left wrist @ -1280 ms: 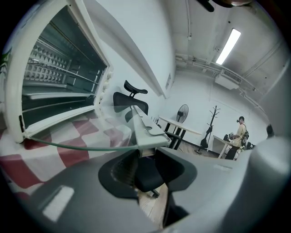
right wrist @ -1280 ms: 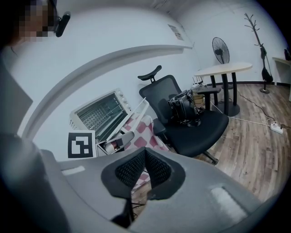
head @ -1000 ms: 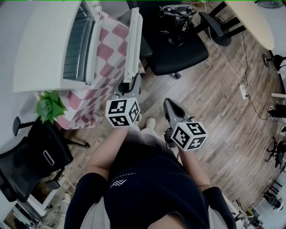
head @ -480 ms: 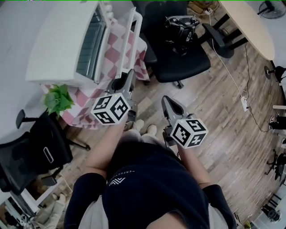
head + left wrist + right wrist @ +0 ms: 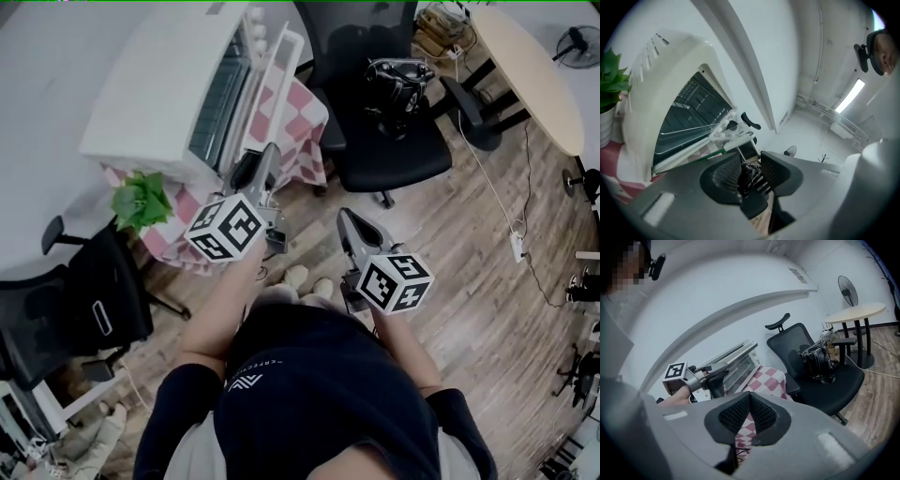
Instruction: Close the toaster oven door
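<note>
The white toaster oven (image 5: pixel 159 84) sits on a checked cloth at the top left. Its door (image 5: pixel 272 89) is ajar, leaning a little away from the dark front opening. My left gripper (image 5: pixel 258 167) points up at the door's lower end; its jaws are opening with nothing between them. In the left gripper view the oven's glass (image 5: pixel 689 112) and the door handle (image 5: pixel 733 137) lie just beyond the left gripper (image 5: pixel 751 161). My right gripper (image 5: pixel 349 223) hangs shut and empty to the right, away from the oven, with the right gripper's (image 5: pixel 749 399) pads meeting.
A black office chair carrying a black bag (image 5: pixel 398 84) stands right of the oven. The checked cloth (image 5: pixel 300 122) drapes off the stand. A green plant (image 5: pixel 141 202) and a second black chair (image 5: pixel 84 319) are at the left. A round table (image 5: pixel 525 66) is at the far right.
The door stands closer to the oven front than a second ago. My left gripper has turned and shifted left under the door's lower end. The right gripper has barely moved.
</note>
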The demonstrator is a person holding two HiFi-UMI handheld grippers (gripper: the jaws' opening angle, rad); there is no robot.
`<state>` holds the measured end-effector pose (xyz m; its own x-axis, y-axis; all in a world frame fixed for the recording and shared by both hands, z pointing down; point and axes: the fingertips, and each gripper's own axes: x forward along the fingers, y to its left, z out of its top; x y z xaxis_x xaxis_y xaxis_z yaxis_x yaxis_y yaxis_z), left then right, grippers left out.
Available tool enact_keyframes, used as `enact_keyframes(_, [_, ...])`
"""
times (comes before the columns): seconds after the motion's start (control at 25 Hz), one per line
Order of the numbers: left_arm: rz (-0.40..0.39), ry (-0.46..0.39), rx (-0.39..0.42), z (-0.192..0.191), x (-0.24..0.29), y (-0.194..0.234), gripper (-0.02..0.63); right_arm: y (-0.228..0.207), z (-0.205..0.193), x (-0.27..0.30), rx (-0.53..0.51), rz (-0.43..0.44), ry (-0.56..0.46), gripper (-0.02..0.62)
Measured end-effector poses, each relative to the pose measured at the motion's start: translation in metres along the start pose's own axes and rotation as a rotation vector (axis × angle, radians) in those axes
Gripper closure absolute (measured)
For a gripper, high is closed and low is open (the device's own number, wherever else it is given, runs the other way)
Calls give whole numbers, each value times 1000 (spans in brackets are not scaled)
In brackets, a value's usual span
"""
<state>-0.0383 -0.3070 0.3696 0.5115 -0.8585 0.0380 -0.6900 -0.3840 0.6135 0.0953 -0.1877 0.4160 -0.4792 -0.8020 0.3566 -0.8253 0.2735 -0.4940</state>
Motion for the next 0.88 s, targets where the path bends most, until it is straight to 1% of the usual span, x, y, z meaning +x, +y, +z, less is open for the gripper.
enact_keyframes(0.24, [42,-74,6,21,-6,9,459,6,-2,4,-11,21,8,592])
enact_keyframes(0.56, [99,-135,40,36,-11,19,448,12,-6,4,-18,33,17,592])
enact_keyframes(0.76, [135,-156,77,45,-14,26,445,12,-7,3,-21,33,17,592])
enact_keyframes(0.84, [162,-159,97,47,-16,30,450,11,-7,2,-21,34,17,592])
enact_keyframes(0.88, [181,-156,118,47,-17,31,480,11,-7,1,-21,34,17,592])
